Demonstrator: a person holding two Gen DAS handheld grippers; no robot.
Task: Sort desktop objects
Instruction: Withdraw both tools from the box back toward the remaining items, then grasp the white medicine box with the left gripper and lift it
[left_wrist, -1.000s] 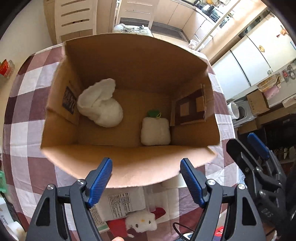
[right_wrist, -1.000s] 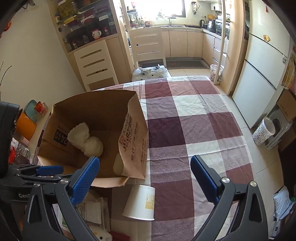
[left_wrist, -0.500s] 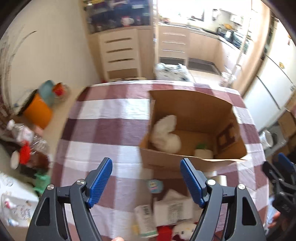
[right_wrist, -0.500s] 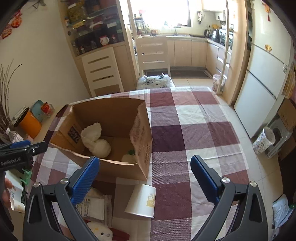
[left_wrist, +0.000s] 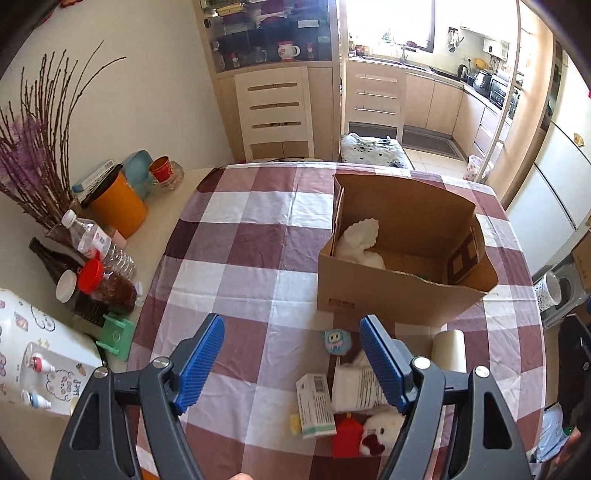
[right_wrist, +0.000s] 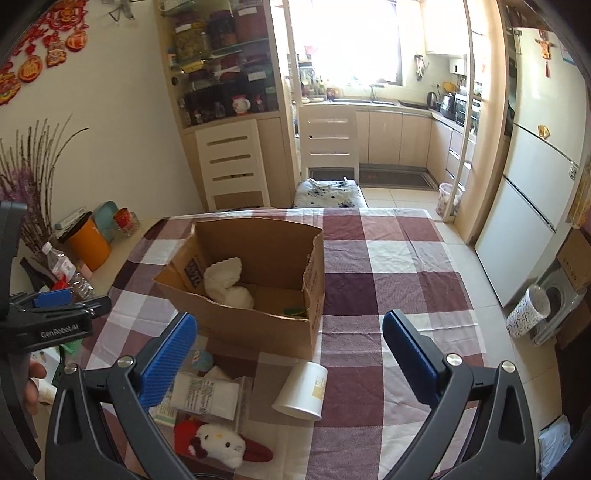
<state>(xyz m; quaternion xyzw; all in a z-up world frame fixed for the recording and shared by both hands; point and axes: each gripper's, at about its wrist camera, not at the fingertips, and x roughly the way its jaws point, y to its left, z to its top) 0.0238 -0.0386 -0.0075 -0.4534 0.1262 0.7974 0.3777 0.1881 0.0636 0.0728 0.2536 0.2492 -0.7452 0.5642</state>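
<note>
Left wrist view: left gripper (left_wrist: 291, 360) jaws apart, nothing between the pads, above the checked tablecloth (left_wrist: 236, 236). Cardboard box (left_wrist: 402, 295) open on the cloth, a white plush (left_wrist: 360, 240) inside. Just in front of the box: small blue round toy (left_wrist: 337, 341), carton (left_wrist: 316, 404), white packet (left_wrist: 356, 387), white cat plush (left_wrist: 380, 432), tipped paper cup (left_wrist: 448, 349).

Right wrist view: right gripper (right_wrist: 290, 360) jaws apart, empty, over the cloth beside the box (right_wrist: 258, 325). Paper cup (right_wrist: 303, 389) on its side near the box corner; packet (right_wrist: 207, 395) and cat plush (right_wrist: 218, 445) lie left of it.
</note>
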